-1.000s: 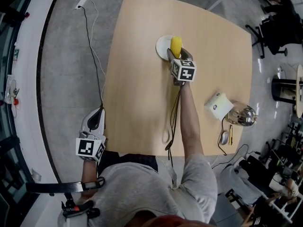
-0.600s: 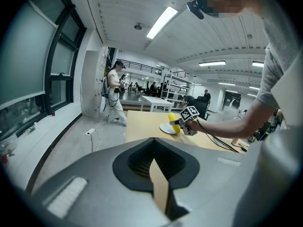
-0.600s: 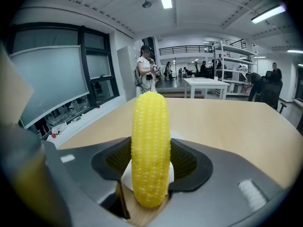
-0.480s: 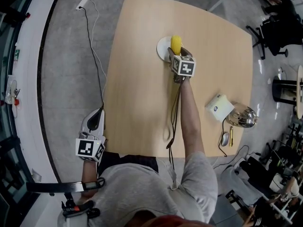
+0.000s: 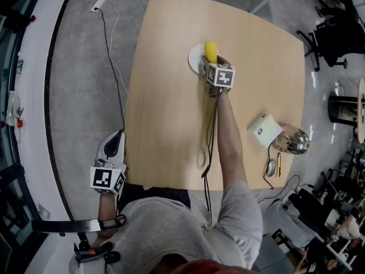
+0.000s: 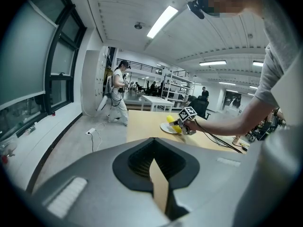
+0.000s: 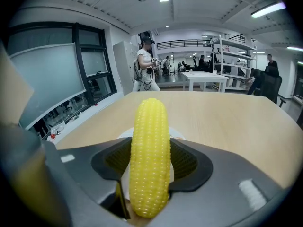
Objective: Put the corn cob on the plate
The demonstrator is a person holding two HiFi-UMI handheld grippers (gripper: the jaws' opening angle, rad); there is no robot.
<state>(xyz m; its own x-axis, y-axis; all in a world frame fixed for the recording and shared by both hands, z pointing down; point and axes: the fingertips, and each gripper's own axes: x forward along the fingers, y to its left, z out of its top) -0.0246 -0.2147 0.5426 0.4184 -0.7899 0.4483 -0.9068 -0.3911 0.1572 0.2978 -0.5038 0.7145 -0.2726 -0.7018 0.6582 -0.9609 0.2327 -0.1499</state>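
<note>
your right claw is clamped on the corn cob, reached out over the far middle of the bench. in the right gripper view the two jaws of that claw press the cob from either side near its lower end, and the cob stands up lengthwise between them, its tip pointing away from you. the white plate lies right under and behind the cob; a strip of its rim shows past the cob's left side. the cob is over the plate, but you cannot tell whether it touches it. your left claw hangs over the floor, just beside the bench's left edge and well apart from the plate. its jaws are together with nothing gripped. a white box sits near the bench's right edge.
</note>
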